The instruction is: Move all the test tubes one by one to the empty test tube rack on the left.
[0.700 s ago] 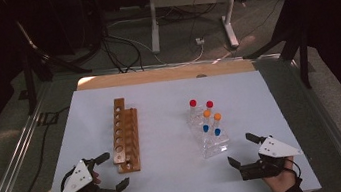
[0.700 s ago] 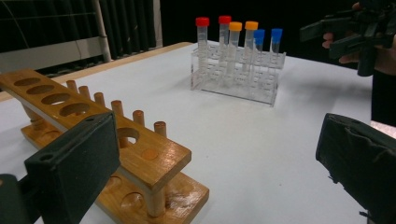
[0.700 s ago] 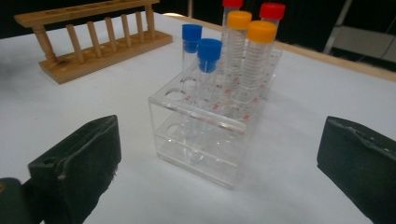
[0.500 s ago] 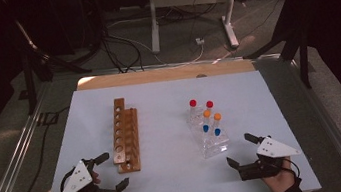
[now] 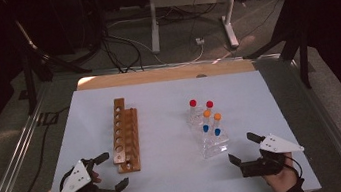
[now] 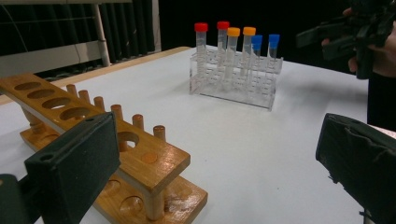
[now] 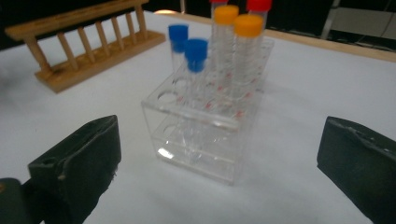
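The clear plastic rack (image 5: pixel 211 138) stands on the right half of the white table (image 5: pixel 159 102), at about 4 o'clock from the table's centre. It holds six capped tubes, all upright: two red-capped tubes (image 5: pixel 193 104) at the far end, two orange-capped tubes (image 5: pixel 207 114) in the middle and two blue-capped tubes (image 5: pixel 205 128) at the near end. In the right gripper view the holes nearest to the camera are free, and the blue-capped tubes (image 7: pixel 196 49) stand just behind them.

The right gripper (image 5: pixel 242 149) hovers near the rack, at about 5 o'clock from it, not touching it. Its jaws stand wide apart and hold nothing; the rack (image 7: pixel 205 126) shows between them, farther off.

The wooden rack (image 5: pixel 124 135) lies on the left half of the table, at 9 o'clock from the clear rack and well apart from it. The left gripper (image 5: pixel 113 170) is at about 7 o'clock from the wooden rack, just beside its near end. Its jaws are also wide open and grip nothing.
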{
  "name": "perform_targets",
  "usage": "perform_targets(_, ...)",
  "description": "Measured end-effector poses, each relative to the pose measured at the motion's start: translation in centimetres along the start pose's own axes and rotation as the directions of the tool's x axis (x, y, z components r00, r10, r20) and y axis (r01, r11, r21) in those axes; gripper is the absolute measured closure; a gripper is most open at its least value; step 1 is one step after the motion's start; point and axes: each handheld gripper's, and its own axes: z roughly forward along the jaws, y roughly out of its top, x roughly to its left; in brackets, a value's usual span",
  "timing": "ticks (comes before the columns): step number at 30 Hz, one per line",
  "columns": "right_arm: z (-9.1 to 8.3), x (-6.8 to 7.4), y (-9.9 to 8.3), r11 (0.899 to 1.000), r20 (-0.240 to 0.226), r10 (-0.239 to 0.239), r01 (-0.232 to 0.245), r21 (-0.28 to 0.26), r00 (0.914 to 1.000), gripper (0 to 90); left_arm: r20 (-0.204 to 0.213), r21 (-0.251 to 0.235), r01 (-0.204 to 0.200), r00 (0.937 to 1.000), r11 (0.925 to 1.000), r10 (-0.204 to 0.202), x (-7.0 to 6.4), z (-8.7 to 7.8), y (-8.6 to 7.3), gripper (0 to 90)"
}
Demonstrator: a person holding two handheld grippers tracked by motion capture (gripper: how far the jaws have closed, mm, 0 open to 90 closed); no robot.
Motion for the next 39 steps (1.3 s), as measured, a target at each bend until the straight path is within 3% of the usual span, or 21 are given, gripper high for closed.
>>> perform_targets(2,-0.5,-0.1,0.6,1.0,0.017,-0.018,0.018,-0.023,0.9997,0.0,-0.001,-0.003,0.004,1.0,1.0,-0.004,0.0,0.0,0.0,0.5)
perform_targets(9,-1.7,-0.2,2.9,0.998,0.041,0.003,0.0,-0.068,0.9991,0.0,-0.009,-0.002,0.014,0.9999,0.9999,-0.014,0.1,-0.1,0.0,0.5)
perform_targets(18,-0.5,0.5,5.1,0.996,0.017,-0.042,0.043,-0.078,0.999,0.0,-0.003,-0.01,0.028,0.9996,0.9995,-0.028,0.1,-0.1,0.0,0.6)
perform_targets(21,0.3,0.7,5.6,0.995,0.0,-0.009,0.009,-0.101,1.0,0.0,-0.004,-0.009,0.029,0.9996,0.9995,-0.029,0.1,-0.2,0.0,0.5)
perform_targets(28,2.6,0.8,5.5,0.997,-0.041,0.036,-0.039,-0.07,0.9985,0.0,-0.002,-0.012,0.024,0.9997,0.9996,-0.024,0.1,-0.2,0.1,0.6)
perform_targets(39,4.4,0.9,3.7,0.999,-0.033,0.033,-0.033,-0.007,0.9989,3.6,0.005,-0.017,0.028,0.9996,0.9995,-0.028,0.0,-0.2,0.1,0.6)
